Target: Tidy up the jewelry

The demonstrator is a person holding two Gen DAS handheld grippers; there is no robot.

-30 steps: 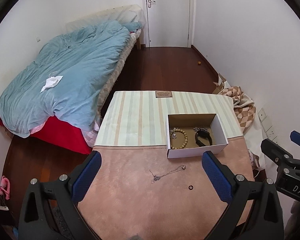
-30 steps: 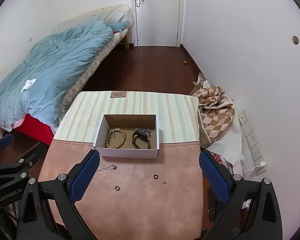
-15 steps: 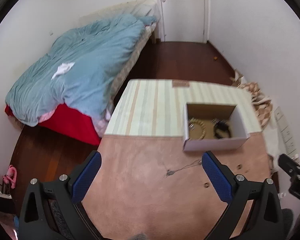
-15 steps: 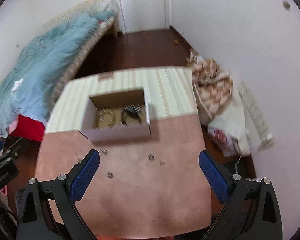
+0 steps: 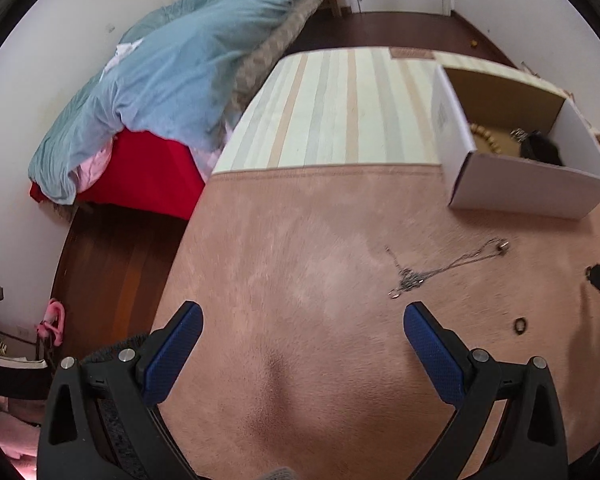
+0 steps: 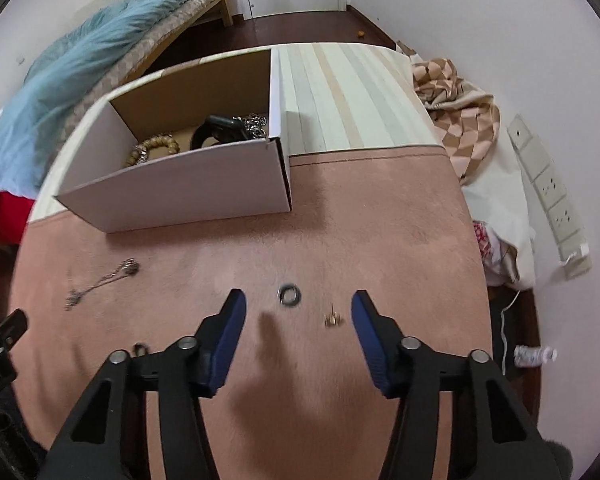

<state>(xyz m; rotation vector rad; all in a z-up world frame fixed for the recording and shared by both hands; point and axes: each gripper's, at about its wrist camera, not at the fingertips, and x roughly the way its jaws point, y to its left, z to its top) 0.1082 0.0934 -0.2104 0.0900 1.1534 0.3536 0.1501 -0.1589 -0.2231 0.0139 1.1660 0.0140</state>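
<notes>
Steel-grey ring (image 6: 289, 294) lies just ahead between my right gripper (image 6: 296, 306)'s closing, still empty jaws, so I centre over it before pinching; my left gripper (image 5: 300, 320) hangs released.

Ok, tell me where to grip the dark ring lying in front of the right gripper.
Pinch the dark ring across its outer rim, coming straight down: it lies flat on the pink cloth. The right gripper, jaws closing, has nothing between them yet.
</notes>
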